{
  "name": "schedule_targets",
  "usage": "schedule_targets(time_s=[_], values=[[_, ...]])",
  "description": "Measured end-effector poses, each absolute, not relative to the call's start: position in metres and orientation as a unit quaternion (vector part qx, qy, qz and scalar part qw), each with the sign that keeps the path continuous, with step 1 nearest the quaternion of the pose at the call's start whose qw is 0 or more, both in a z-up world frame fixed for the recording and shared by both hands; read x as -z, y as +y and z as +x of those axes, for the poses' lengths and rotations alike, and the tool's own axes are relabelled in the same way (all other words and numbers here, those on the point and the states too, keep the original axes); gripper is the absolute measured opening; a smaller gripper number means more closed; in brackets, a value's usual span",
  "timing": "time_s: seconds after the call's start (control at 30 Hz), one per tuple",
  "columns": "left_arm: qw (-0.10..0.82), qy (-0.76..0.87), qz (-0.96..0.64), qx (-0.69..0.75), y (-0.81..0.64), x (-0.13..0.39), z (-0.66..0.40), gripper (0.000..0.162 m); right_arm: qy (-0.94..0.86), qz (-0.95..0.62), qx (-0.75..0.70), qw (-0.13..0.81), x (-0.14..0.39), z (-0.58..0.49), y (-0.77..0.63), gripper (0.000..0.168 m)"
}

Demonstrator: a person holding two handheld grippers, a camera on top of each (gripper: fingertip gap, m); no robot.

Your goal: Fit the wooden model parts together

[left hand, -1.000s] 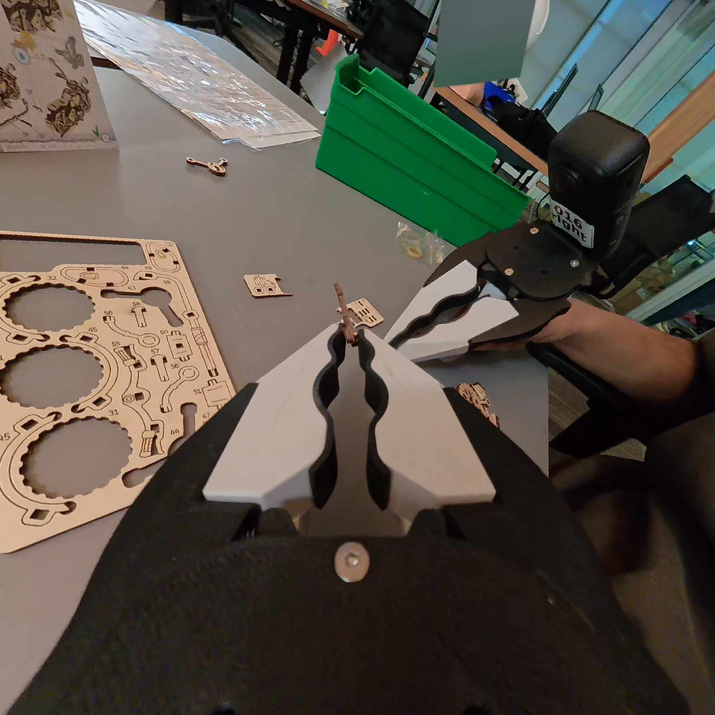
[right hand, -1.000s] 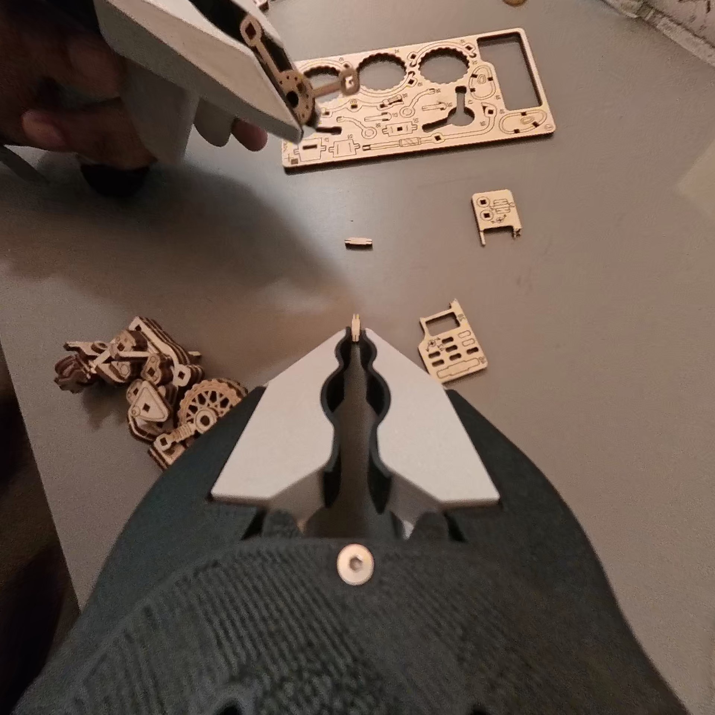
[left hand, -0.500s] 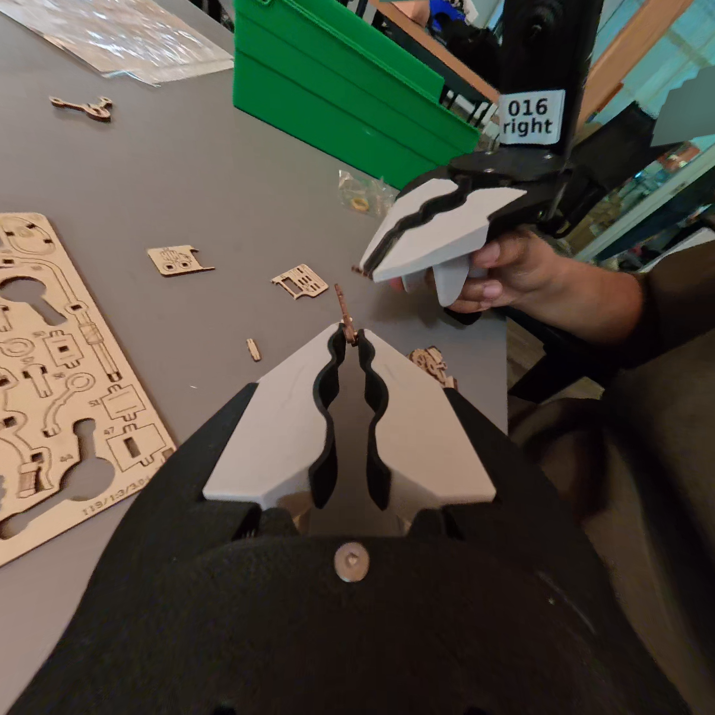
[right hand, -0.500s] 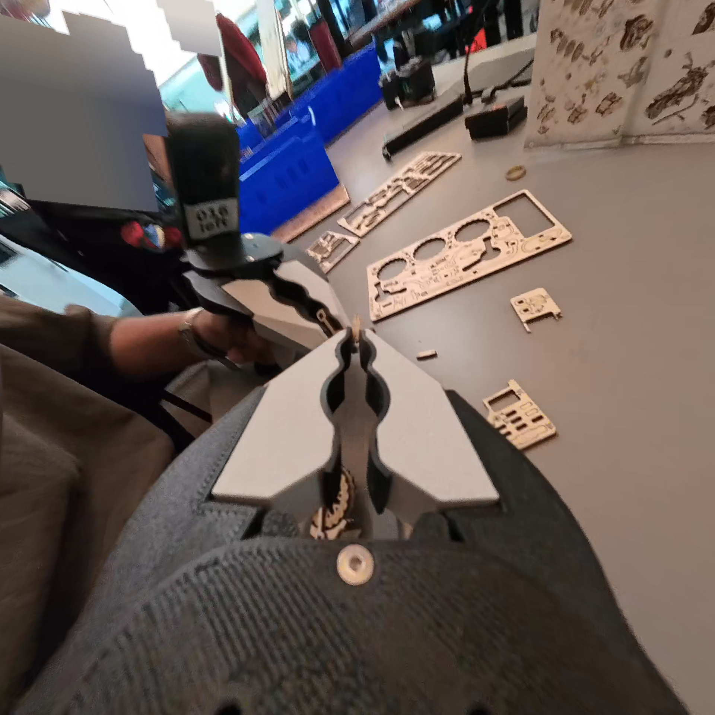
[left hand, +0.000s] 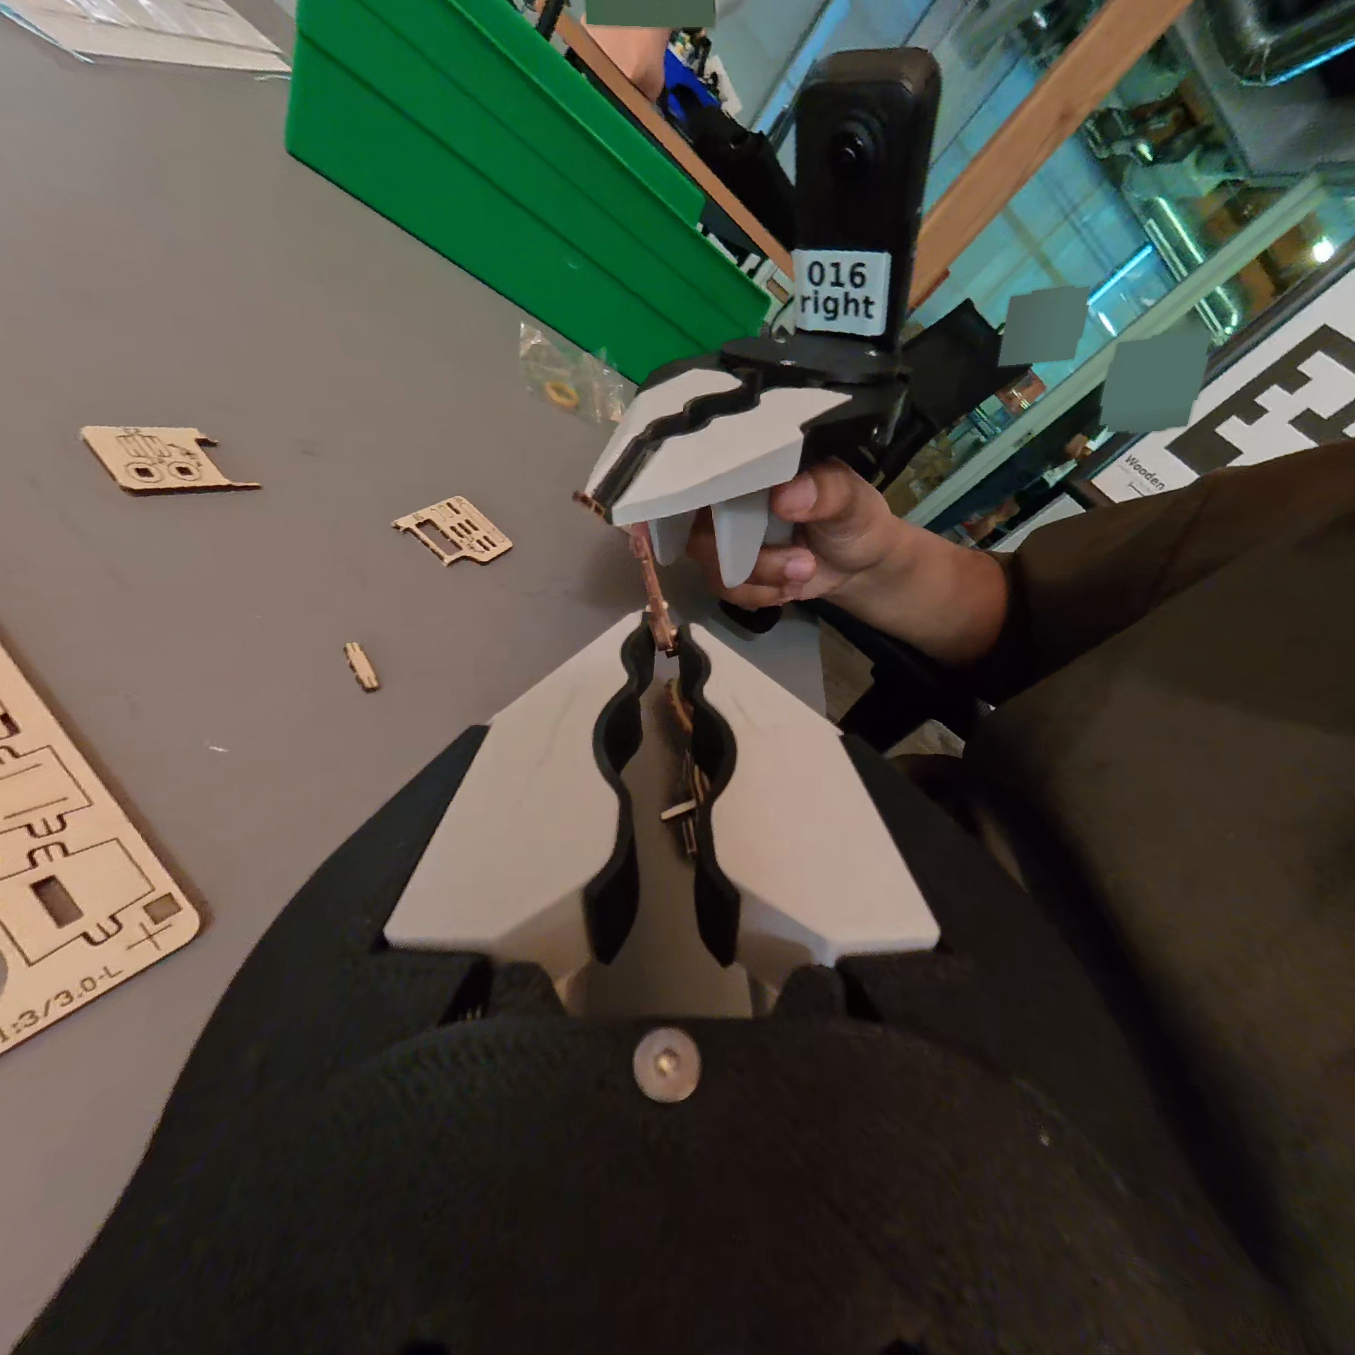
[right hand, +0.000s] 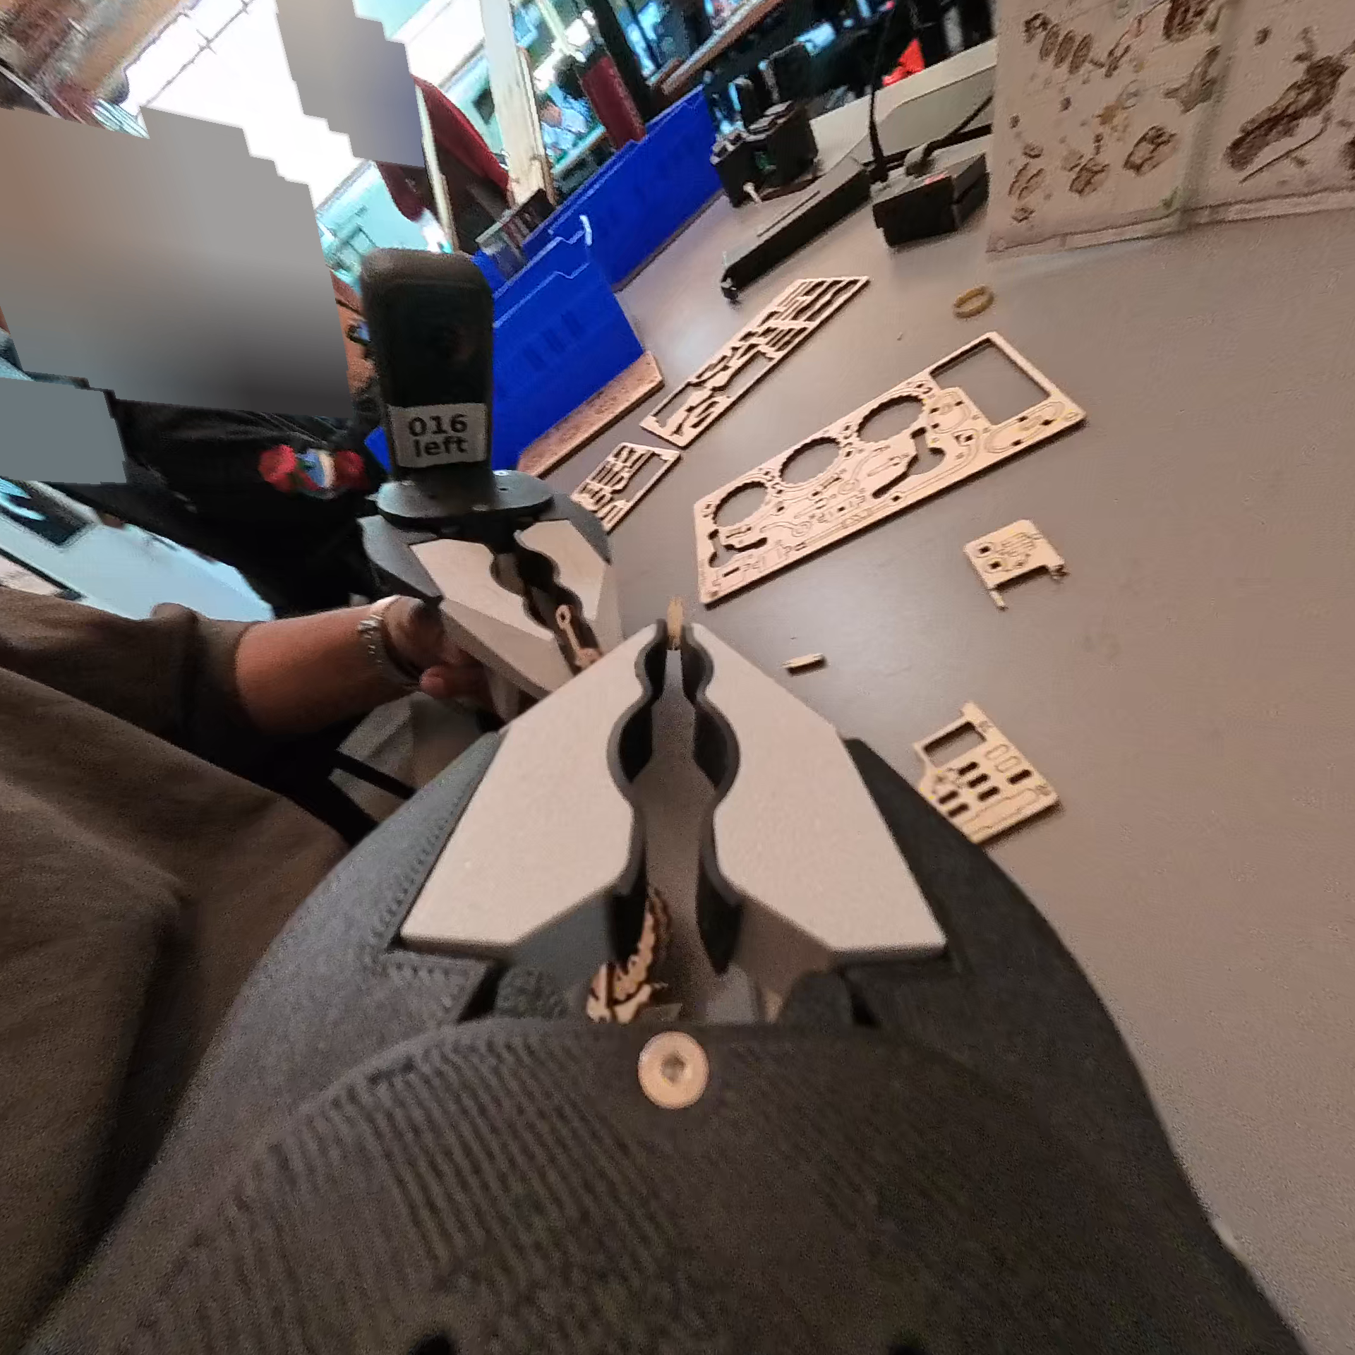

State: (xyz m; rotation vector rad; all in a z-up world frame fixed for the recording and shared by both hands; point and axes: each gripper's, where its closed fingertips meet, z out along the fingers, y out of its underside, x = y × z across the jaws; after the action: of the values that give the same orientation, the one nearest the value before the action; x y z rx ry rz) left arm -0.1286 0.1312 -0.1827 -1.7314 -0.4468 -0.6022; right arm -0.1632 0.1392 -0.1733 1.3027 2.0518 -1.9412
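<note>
My left gripper (left hand: 663,636) is shut on a thin wooden lever part (left hand: 648,568) that sticks up from its tips. My right gripper (right hand: 673,635) is shut on a small pale wooden piece (right hand: 673,622). Both are held above the grey table's near edge, tips facing each other and almost touching. In the left wrist view the right gripper (left hand: 595,506) hovers just above the lever's top end. In the right wrist view the left gripper (right hand: 586,658) shows the lever's ring end (right hand: 566,623). A partly built wooden model (left hand: 685,770) lies on the table below, seen between the fingers.
A green bin (left hand: 476,161) stands at the back with a small plastic bag (left hand: 564,374) before it. Punched wooden sheets (right hand: 880,469) and two small panels (right hand: 1015,557) (right hand: 982,784) lie on the table, plus a tiny loose piece (left hand: 361,666). A blue bin (right hand: 564,330) stands farther off. My left and right fingertips are right by each other.
Both grippers rose from the table and turned toward each other. The right gripper moved in close above the lever held by the left. Both stayed shut on their parts.
</note>
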Motion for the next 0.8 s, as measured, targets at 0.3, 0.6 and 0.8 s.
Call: schedule_targets(time_s=[0.3,0.6,0.8], values=[[0.601,-0.191,-0.73,0.262,0.13,0.178,-0.13,0.003,0.615,0.418,0.662,0.092,0.164,-0.158,0.138,0.003],[0.616,-0.173,-0.72,0.27,0.129,0.171,-0.126,0.003,0.593,0.414,0.676,0.138,0.159,-0.154,0.135,0.002],[0.619,-0.187,-0.716,0.263,0.128,0.171,-0.132,0.003,0.676,0.442,0.587,0.051,0.193,-0.164,0.16,0.002]])
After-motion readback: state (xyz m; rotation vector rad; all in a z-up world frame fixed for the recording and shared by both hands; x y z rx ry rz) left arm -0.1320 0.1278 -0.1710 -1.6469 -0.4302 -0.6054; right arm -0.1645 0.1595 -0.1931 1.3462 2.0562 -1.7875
